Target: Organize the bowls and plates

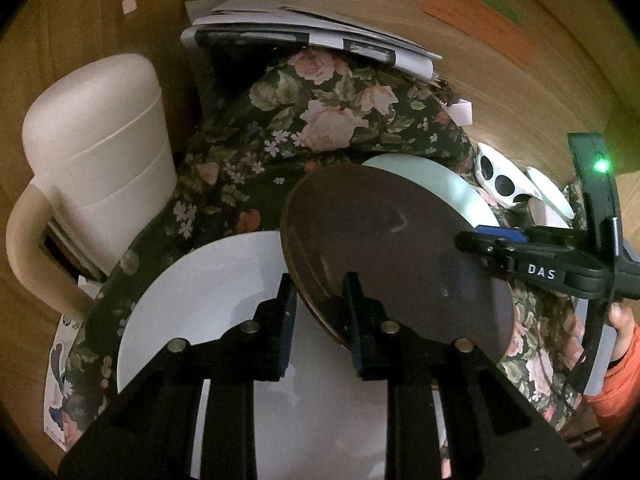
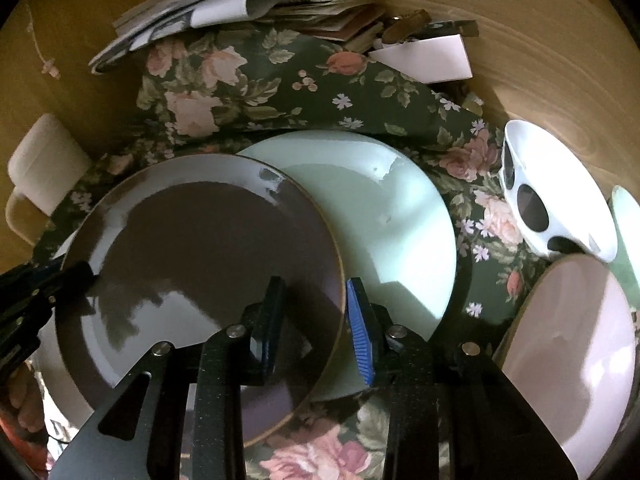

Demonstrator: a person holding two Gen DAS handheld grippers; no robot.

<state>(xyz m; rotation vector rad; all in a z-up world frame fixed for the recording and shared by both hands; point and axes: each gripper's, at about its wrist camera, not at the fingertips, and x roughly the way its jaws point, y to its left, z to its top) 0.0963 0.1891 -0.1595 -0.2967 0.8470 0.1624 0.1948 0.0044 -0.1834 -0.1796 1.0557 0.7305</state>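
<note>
A dark brown plate (image 1: 400,248) is held tilted above the floral tablecloth; it also shows in the right wrist view (image 2: 200,260). My left gripper (image 1: 320,304) is shut on its near rim. My right gripper (image 2: 316,320) is shut on the opposite rim, and it shows in the left wrist view (image 1: 500,248) at the plate's right edge. A mint green plate (image 2: 392,216) lies under and behind the brown plate. A white plate (image 1: 208,300) lies below the left gripper. A pale pink plate (image 2: 572,360) lies at the right.
A white bowl with black dots (image 2: 552,196) stands at the back right. A cream pitcher (image 1: 92,152) stands at the left. A pile of papers (image 1: 304,36) lies at the back. Wood-panel walls enclose the table.
</note>
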